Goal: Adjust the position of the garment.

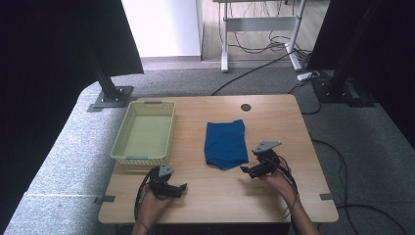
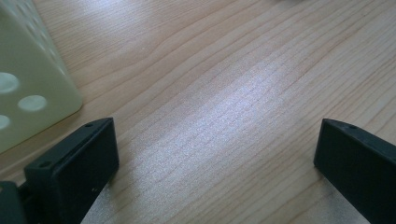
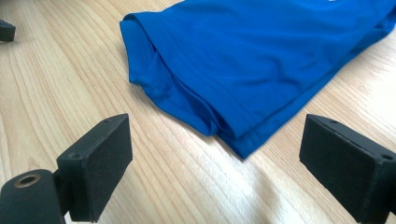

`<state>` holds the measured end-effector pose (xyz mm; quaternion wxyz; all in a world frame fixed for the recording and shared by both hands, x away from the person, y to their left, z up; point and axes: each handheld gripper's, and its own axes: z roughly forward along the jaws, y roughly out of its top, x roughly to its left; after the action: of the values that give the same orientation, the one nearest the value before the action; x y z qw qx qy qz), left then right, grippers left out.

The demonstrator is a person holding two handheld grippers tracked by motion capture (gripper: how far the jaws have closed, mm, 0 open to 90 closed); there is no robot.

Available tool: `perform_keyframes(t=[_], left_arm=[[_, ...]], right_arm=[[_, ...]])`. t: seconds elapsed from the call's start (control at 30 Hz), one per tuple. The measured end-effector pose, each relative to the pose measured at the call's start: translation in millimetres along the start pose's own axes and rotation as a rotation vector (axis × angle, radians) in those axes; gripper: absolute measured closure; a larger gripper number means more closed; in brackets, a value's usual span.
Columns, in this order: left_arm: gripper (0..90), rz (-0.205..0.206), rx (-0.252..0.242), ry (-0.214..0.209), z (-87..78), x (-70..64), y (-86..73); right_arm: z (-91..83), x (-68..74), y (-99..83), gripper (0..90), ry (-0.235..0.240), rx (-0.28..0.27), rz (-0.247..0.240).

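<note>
Cloth: blue folded garment, smooth fabric with stitched hems, layered edges showing at its near corner.
Position: centre of the table, flat, at 3 o'clock from the basket.
Basket: pale green, perforated walls, at the table's 9 o'clock side.
Surface: light wood grain; grey carpet, cables and dark stands around.
Right gripper: jaws wide apart, holding nothing; cloth corner just ahead at 12 o'clock, between their lines, not touched.
Left gripper: jaws wide apart over bare wood, basket corner at 10 o'clock.
</note>
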<state>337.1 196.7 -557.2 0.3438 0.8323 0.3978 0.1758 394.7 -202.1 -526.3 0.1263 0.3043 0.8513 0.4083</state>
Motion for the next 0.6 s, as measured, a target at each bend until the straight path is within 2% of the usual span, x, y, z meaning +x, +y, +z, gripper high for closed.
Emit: perform_keyframes(t=[0.6], left_arm=[[0.0, 0.000, 0.000, 0.000, 0.0, 0.1, 0.0]], right_arm=[[-31.6, -2.7, -30.1, 9.5, -0.056, -0.029, 0.046]])
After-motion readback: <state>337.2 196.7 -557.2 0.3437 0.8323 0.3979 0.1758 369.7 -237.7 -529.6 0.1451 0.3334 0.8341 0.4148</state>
